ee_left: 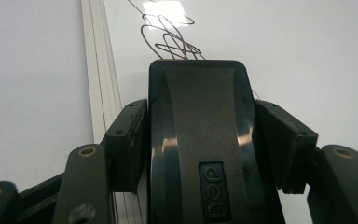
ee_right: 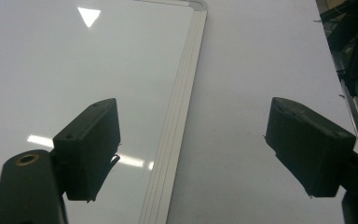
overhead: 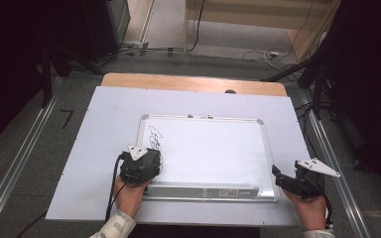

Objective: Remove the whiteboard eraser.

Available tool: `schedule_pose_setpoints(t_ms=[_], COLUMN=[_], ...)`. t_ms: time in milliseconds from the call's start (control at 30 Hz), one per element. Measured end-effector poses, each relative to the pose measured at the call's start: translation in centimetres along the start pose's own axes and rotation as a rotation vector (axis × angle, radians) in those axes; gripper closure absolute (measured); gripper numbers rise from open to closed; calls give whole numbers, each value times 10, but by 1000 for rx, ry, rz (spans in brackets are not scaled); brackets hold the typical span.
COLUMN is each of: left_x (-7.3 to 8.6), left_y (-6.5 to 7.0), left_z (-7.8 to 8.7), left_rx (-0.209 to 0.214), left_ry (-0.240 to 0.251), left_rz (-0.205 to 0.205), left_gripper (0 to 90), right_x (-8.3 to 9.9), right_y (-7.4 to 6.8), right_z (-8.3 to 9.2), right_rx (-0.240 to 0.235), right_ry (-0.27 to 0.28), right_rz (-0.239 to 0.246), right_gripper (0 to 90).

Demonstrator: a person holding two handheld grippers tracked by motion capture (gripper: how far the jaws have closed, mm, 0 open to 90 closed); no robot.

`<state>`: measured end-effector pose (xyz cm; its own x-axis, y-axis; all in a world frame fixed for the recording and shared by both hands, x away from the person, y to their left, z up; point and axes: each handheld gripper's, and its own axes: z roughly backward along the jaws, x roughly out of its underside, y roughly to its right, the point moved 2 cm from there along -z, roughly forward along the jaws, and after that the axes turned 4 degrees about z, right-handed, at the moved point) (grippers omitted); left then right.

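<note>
A white whiteboard in a silver frame lies on a white sheet, with a black scribble near its left edge. My left gripper hovers over that corner, shut on a black "deli" board eraser; both pads press its sides. The scribble shows just past the eraser's far end. My right gripper is by the board's near right corner. Its jaws stand wide open with nothing between them, one over the board surface and one over the sheet, with the board's frame running between.
The white sheet covers a wooden table. A silver pen tray runs along the board's near edge. Metal rails flank the table, and cables lie on the floor beyond it.
</note>
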<state>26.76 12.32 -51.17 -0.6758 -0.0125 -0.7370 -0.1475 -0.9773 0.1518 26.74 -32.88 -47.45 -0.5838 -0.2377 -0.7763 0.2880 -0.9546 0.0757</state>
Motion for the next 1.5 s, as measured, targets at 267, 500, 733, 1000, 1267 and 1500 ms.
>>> schedule_pose_setpoints(t_ms=[267, 500, 733, 1000, 1267, 1500], left_x=[-1, -6, -10, -14, -13, -14], left_y=[-1, 1, -7, -16, -16, -16], left_z=[2, 10, 18, 23, 25, 25], left_rx=[10, 13, 11, 11, -3, 0], left_ry=[7, 40, 70, 101, 102, 105], left_rz=[4, -11, 10, 44, 44, 45], left_gripper=[388, 388, 388, 387, 387, 386], right_x=[0, 0, -1, -4, -3, -3], right_y=[1, 1, 0, -2, -2, -2], right_z=[0, 0, 0, -4, -3, -3], right_rx=[-2, -2, -2, -11, -18, -17], right_ry=[1, 1, 1, -4, 1, 4], right_rz=[0, -1, -9, 6, 9, 6], right_gripper=[163, 163, 163, 163, 163, 163])
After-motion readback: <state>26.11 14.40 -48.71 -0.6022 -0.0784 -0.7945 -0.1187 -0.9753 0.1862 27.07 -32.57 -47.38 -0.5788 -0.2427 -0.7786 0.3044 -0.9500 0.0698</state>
